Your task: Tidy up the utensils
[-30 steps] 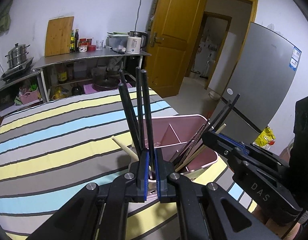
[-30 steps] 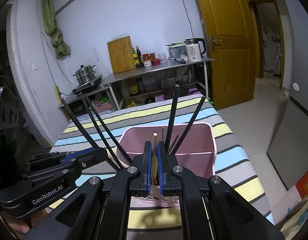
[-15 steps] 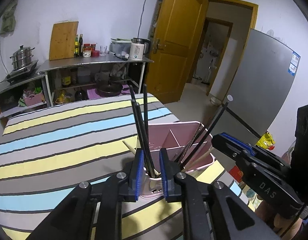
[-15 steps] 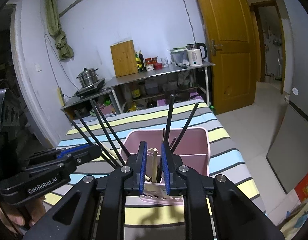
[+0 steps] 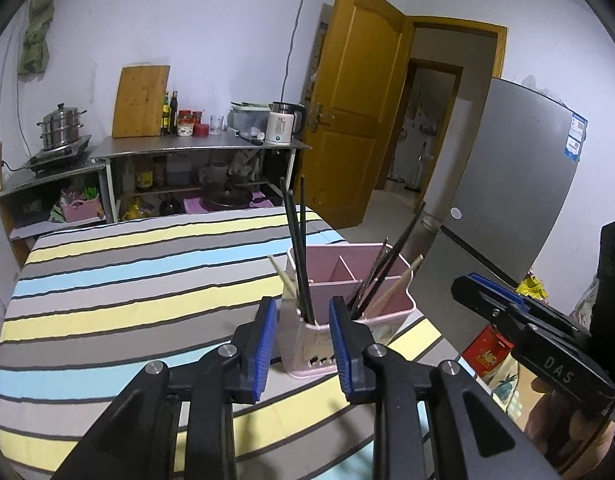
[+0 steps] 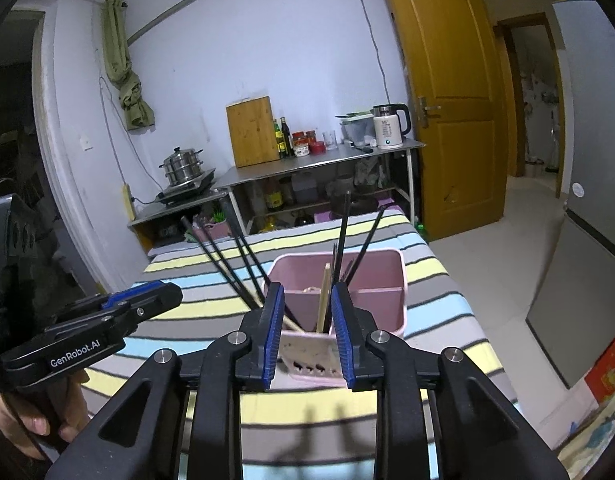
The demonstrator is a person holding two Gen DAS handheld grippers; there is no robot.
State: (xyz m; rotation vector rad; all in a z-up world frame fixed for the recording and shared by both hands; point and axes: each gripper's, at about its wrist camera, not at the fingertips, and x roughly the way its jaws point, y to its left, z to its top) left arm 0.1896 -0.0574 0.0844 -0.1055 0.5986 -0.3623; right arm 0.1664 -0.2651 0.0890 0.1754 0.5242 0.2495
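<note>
Left hand-held gripper [image 5: 301, 340] spread wide, empty, blue-padded jaws flanking the pink plastic divided utensil holder [image 5: 371, 308] on the striped-cloth counter [image 5: 127, 280]. Right hand-held gripper [image 6: 305, 330] likewise wide and empty (same holder between its jaws). Inside the holder: thin black chopsticks [image 5: 297, 248] leaning outward, pale wooden chopsticks [image 6: 323, 300] among them.

One pink utensil holder [image 5: 381, 307] with three visible compartments; two wooden chopsticks [image 5: 392, 290]; at least five black chopsticks [image 5: 297, 248], exact count unclear where they bunch; two grippers, left gripper [image 5: 302, 346] and right gripper [image 6: 306, 333].
</note>
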